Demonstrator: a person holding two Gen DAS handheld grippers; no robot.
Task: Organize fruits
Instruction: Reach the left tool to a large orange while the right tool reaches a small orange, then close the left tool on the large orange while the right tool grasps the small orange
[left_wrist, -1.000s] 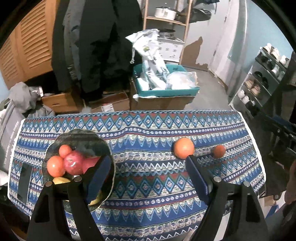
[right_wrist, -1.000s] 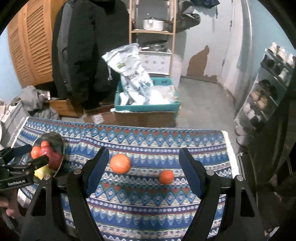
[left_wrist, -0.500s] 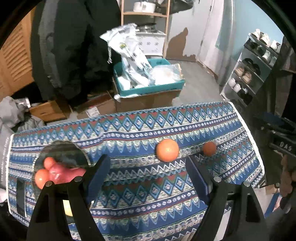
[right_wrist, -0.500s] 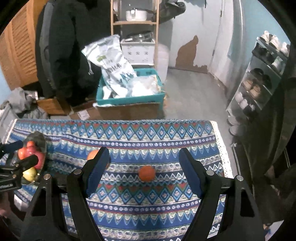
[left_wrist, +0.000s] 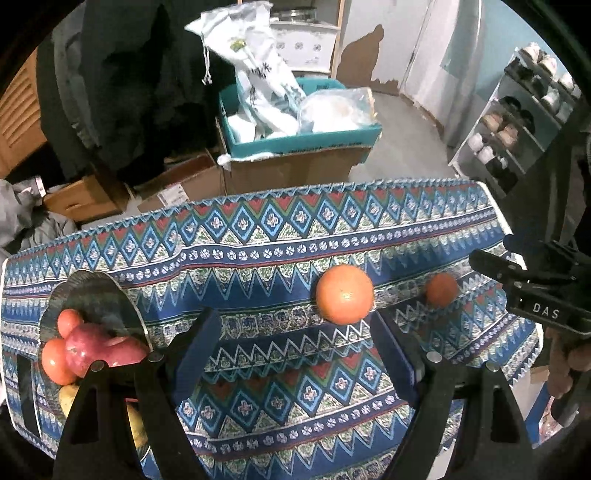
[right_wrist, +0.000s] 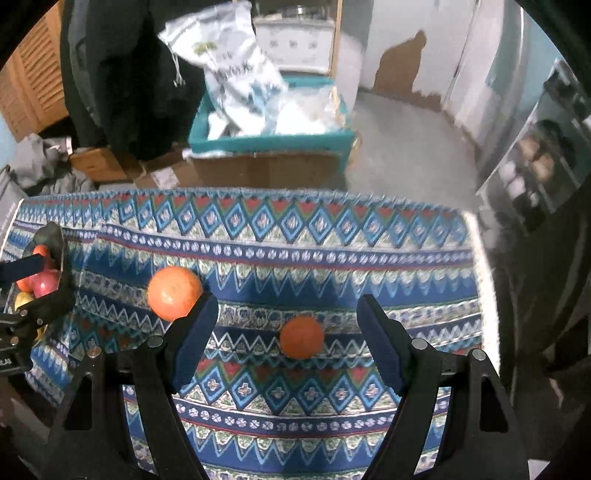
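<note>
A large orange (left_wrist: 344, 294) and a small orange (left_wrist: 441, 290) lie on the patterned tablecloth (left_wrist: 280, 236). A dark plate (left_wrist: 88, 291) at the table's left holds a red apple (left_wrist: 96, 348), small orange fruits and a yellow fruit. My left gripper (left_wrist: 299, 339) is open and empty, just short of the large orange. My right gripper (right_wrist: 288, 328) is open and empty, with the small orange (right_wrist: 301, 336) between its fingers' line; the large orange (right_wrist: 174, 294) sits by its left finger. The plate (right_wrist: 55, 240) shows at that view's left edge.
The right gripper's body (left_wrist: 543, 291) shows at the right edge of the left wrist view. Behind the table stand a cardboard box with a teal tray of bags (left_wrist: 295, 129), dark hanging coats (left_wrist: 122, 74) and a shoe rack (left_wrist: 517, 122).
The left gripper has swung right, away from the plate, toward the large orange. The right gripper has moved right and closer, so the small orange now sits between its fingers.
</note>
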